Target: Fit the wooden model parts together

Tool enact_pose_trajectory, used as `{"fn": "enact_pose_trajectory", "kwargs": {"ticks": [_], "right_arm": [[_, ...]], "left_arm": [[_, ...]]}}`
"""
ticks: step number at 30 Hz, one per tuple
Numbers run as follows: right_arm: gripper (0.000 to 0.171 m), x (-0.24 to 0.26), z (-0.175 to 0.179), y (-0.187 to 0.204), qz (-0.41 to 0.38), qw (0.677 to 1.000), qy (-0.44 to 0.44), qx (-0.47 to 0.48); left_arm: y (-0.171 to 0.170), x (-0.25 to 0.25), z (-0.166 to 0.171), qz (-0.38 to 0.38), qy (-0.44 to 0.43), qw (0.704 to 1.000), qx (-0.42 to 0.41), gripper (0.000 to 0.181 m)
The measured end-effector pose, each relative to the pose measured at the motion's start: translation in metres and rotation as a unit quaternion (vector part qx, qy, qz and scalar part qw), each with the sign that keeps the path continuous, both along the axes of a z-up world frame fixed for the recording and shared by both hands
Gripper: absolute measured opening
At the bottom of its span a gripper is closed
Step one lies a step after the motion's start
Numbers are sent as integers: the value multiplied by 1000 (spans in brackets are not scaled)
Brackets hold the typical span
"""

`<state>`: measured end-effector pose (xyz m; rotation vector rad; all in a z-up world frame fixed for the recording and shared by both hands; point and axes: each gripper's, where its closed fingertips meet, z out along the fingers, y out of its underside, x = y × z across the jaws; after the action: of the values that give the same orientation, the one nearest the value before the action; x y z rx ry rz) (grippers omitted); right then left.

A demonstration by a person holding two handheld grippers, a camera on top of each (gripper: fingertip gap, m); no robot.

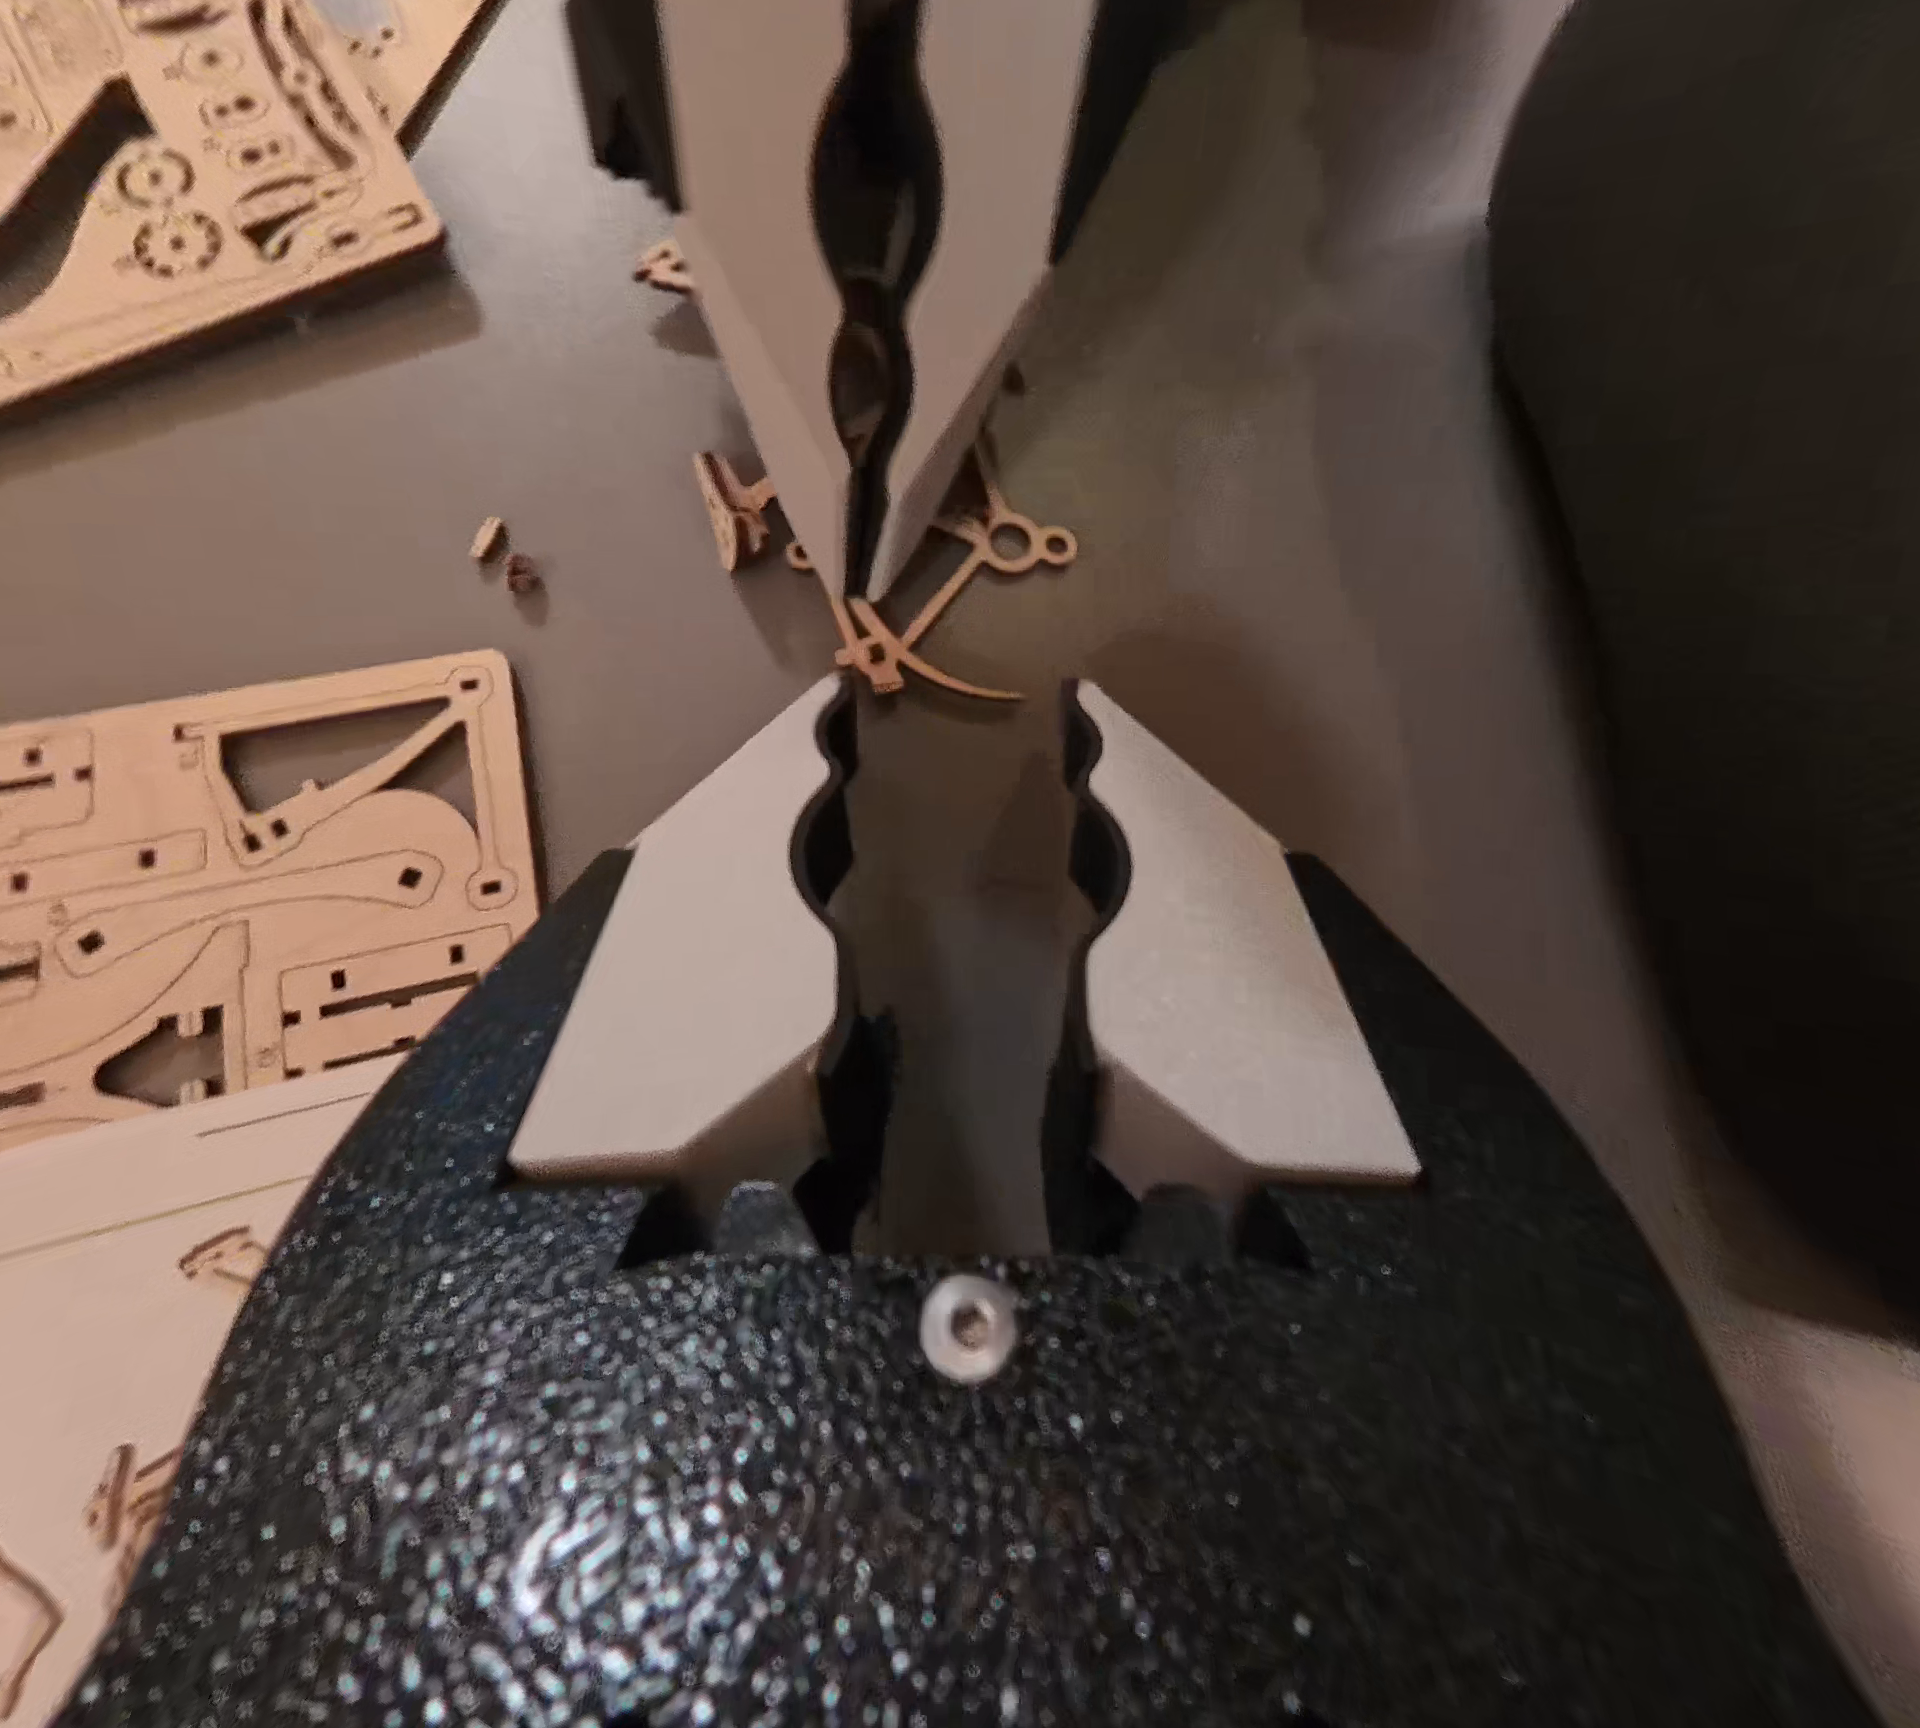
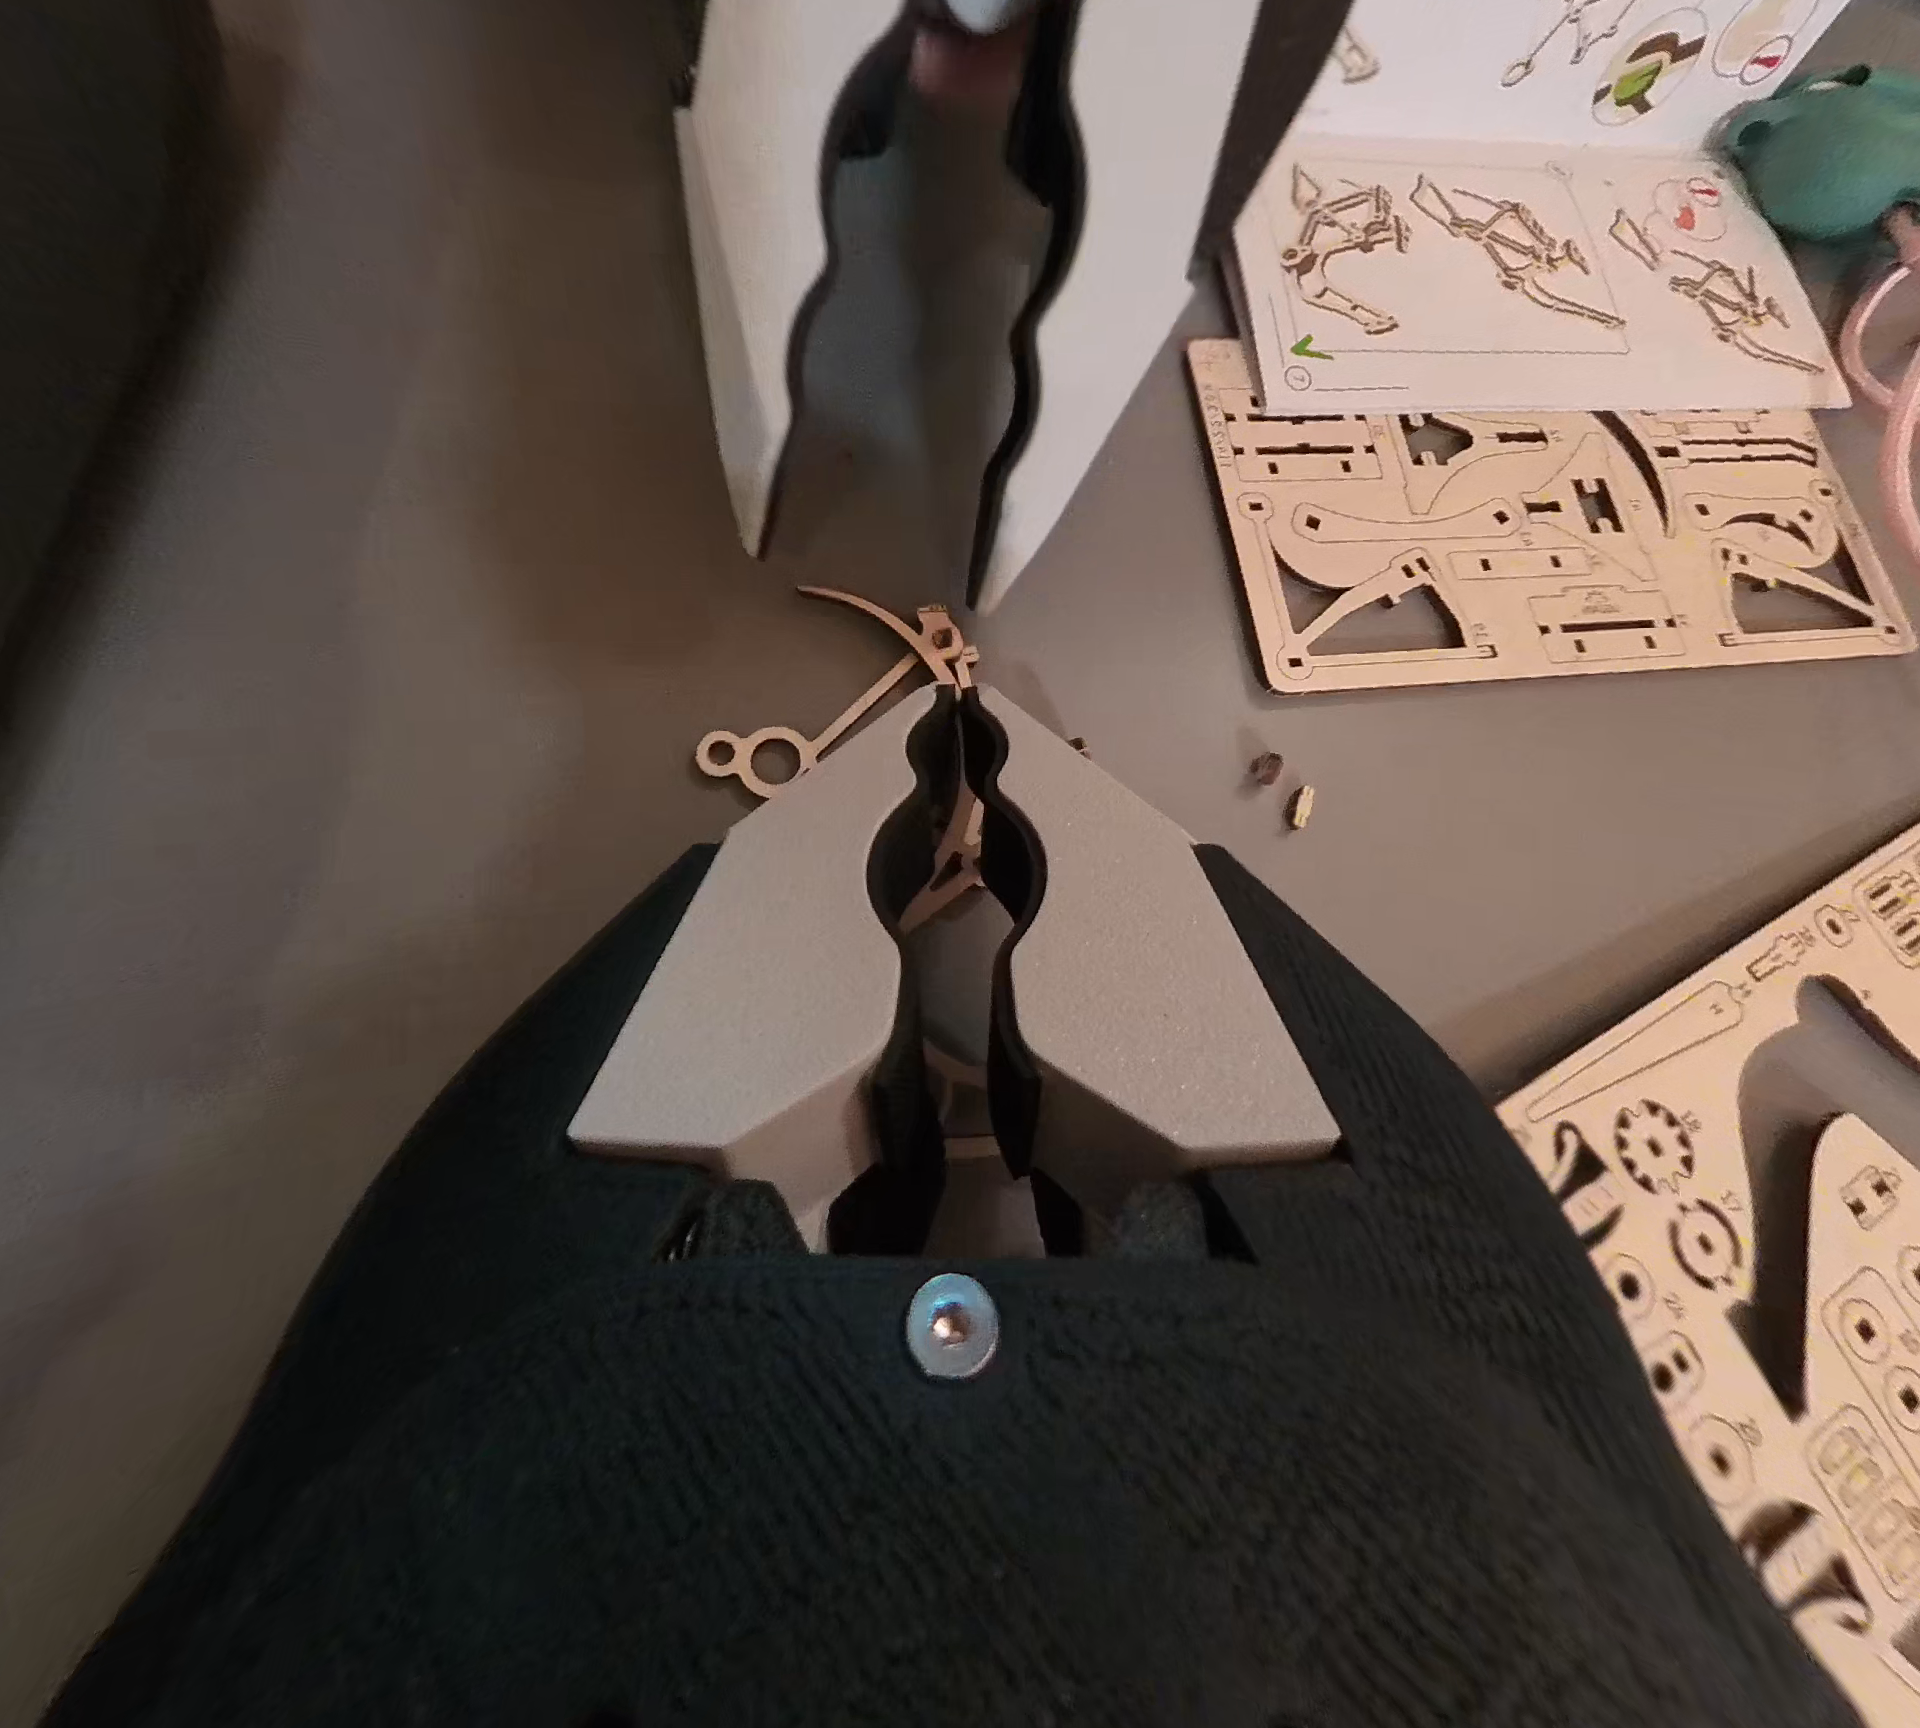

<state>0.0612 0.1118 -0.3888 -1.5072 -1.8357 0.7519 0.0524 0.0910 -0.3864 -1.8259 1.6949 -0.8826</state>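
The right gripper [image 2: 956,691] pinches the wooden part [image 2: 914,639] above the worktop [image 2: 468,535] (sheets [image 2: 1558,556] at 3 o'clock), while the left gripper [image 1: 961,691], facing it, gapes unladen.

Dim, warm indoor light; wide-angle bending at the edges, motion blur on the far gripper [image 2: 868,582], soft shadows.

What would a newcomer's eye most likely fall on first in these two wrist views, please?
Probably the two grippers meeting tip to tip at centre: the right gripper shut on a small wooden assembly, the left gripper open just before it. Next, the laser-cut wooden sheets and an instruction booklet beside them on the grey table.
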Motion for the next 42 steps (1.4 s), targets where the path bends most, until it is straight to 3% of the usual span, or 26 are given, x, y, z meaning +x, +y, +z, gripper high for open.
{"fn": "enact_pose_trajectory", "kwargs": {"ticks": [1, 5, 12, 23, 28, 35, 42], "right_arm": [[0, 0, 0, -2, 6, 1000, 2, -9], [0, 1, 0, -2, 17, 999, 3, -47], [0, 1, 0, -2, 22, 998, -4, -64], [0, 1, 0, -11, 31, 995, -10, -92], [0, 3, 0, -28, 47, 996, -8, -81], [0, 8, 3, -33, 24, 989, -3, -145], [0, 10, 3, -31, 3, 985, -5, -173]], "left_arm": [[-7, -1, 1, -19, -2, 1000, 9, 37], [-27, 1, 22, -45, -57, 997, -3, 41], [-22, 0, 4, -94, 13, 977, 189, 30], [-14, 3, 1, -119, 34, 928, 352, 27], [-23, 4, 2, -131, 33, 924, 358, 33], [-33, 16, -1, -171, 39, 884, 433, 15], [-29, 17, 1, -190, 66, 832, 517, 18]]}}
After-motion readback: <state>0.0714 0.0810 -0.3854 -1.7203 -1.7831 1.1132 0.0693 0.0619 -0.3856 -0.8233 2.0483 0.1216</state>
